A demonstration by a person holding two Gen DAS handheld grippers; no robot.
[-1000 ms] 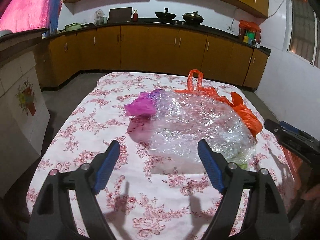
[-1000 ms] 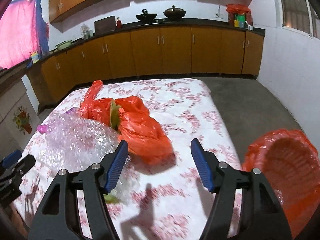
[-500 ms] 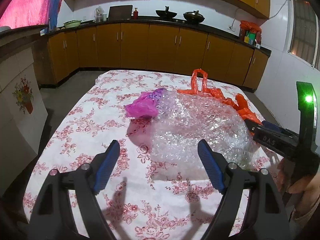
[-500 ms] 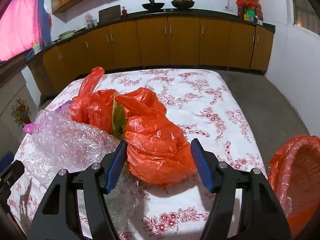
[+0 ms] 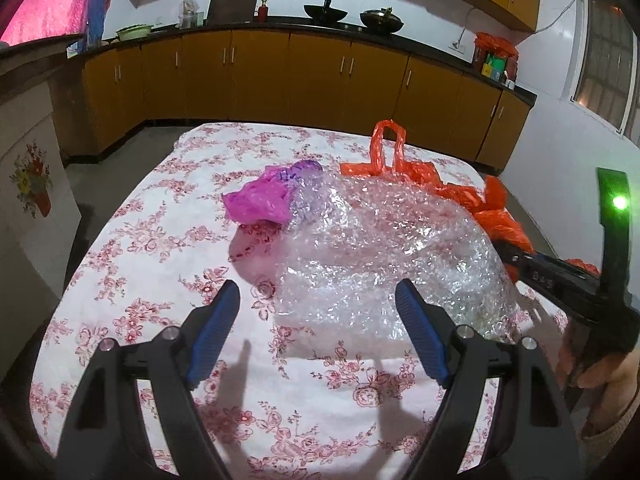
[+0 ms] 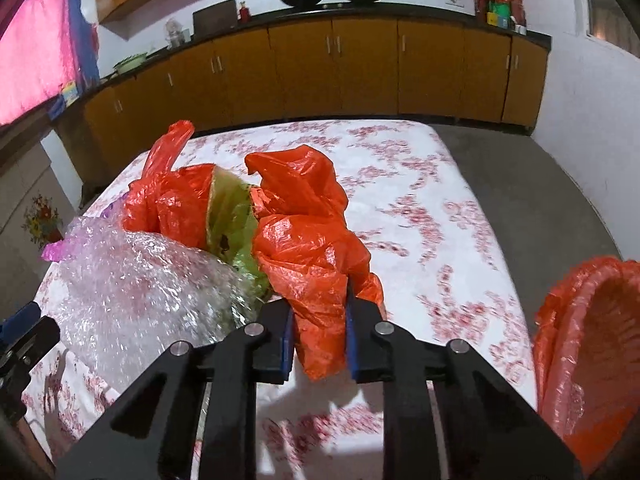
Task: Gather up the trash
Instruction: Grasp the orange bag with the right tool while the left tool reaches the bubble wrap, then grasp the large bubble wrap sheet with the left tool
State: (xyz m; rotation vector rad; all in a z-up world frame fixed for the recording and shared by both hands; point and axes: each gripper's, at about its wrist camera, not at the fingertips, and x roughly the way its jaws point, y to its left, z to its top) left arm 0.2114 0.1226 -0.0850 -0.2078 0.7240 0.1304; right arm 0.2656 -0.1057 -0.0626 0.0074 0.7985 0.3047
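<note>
Left wrist view: the left gripper (image 5: 318,332) hangs over the near part of the floral tablecloth (image 5: 132,264), its blue pads spread wide with nothing between them. Just beyond the fingertips sits the crumpled bubble wrap (image 5: 384,256), closer to the right finger than the left. A pink plastic bag (image 5: 260,200) pokes out at the wrap's far left, and the orange plastic bag (image 5: 468,196) lies behind it on the far right, handles sticking up. At the right edge the right gripper's black body comes in, a hand (image 5: 600,372) on its grip.

Right wrist view: the right gripper (image 6: 319,334) has just been closing, and the near tail of the orange plastic bag (image 6: 308,248) is pinched between its blue pads. The rest of the bag heaps up just beyond the tips. Something green (image 6: 232,220) shows inside the folds. The bubble wrap (image 6: 144,276) lies to the near left, touching the bag. An orange-lined bin (image 6: 592,344) stands off the table's right side.
</note>
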